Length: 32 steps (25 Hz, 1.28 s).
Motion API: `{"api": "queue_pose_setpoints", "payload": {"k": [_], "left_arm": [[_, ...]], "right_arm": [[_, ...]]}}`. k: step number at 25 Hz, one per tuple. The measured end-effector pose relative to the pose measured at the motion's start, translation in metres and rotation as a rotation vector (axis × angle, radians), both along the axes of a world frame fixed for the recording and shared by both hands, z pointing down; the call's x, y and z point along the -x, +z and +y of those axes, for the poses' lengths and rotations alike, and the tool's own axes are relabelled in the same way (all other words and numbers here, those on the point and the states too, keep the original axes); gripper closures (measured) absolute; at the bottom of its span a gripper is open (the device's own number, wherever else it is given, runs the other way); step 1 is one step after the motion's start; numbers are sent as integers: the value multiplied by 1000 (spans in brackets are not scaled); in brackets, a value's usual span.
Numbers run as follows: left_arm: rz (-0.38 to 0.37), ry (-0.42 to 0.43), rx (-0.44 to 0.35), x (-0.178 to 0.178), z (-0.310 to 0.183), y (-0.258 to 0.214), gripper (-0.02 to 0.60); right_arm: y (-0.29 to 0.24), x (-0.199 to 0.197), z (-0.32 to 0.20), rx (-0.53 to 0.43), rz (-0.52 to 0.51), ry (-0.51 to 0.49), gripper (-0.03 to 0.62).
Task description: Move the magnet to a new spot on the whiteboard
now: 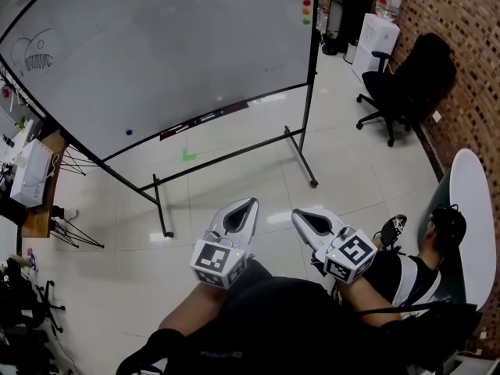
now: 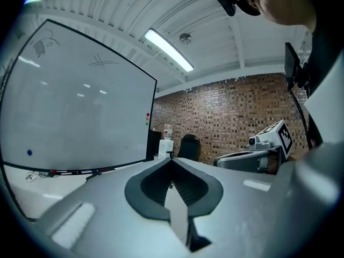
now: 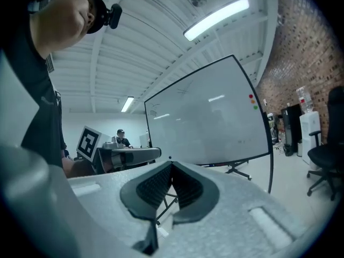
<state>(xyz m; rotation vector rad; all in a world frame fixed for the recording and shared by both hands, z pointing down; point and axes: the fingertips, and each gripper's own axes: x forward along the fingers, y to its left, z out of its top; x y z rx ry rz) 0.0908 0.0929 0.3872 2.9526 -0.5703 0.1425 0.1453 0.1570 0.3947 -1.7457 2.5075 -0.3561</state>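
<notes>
Reference landmark: the large white, black-framed whiteboard point(image 1: 156, 53) on its black metal floor stand.

Task item: the small round blue magnet point(image 1: 129, 132) sits on the whiteboard's face. It is low down, just above the bottom edge and left of the board's middle. Nothing touches it.

Left gripper point(image 1: 251, 201): grey, with a marker cube at its rear. I hold it in front of the whiteboard and well apart from it, over the pale floor tiles on the near side of the stand, nose toward the board. Its jaws are clenched, the ribbed black pads meeting at the tips, and nothing is between them.

Right gripper point(image 1: 298, 214): same build. I hold it just beside the left one, equally well apart from the whiteboard. Its jaws are clenched tip to tip, and they too are empty.

Other findings on the whiteboard:
- A column of three small magnets point(image 1: 306, 11), red, orange and green, is at the upper right corner.
- A dark line sketch point(image 1: 35, 53) is near the upper left.
- A dark tray strip point(image 1: 205, 119) runs along the bottom edge, right of the blue magnet. Its contents are too small to identify.

Past the whiteboard's right edge, a black office chair point(image 1: 406, 80) stands by a red brick wall point(image 1: 469, 53).
</notes>
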Motion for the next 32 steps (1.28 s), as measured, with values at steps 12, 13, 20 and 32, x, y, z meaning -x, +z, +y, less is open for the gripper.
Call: {"api": "queue_pose_setpoints", "payload": {"k": [12,13,20,32], "left_arm": [[-1,108,36,-97,-83,11,566],[9,113,32,-104,-94,10,566],[58,106,51,-136,-188,-14,566],[90,139,34,-172,-323,-24,566]], "right_arm": [[11,-88,-72,24,-4,120,594],[10,-95,-82,24,3,128,594],[-17,-125,-174,26,76,135,594],[-39,-149,-310,-38,94,161,594]]}}
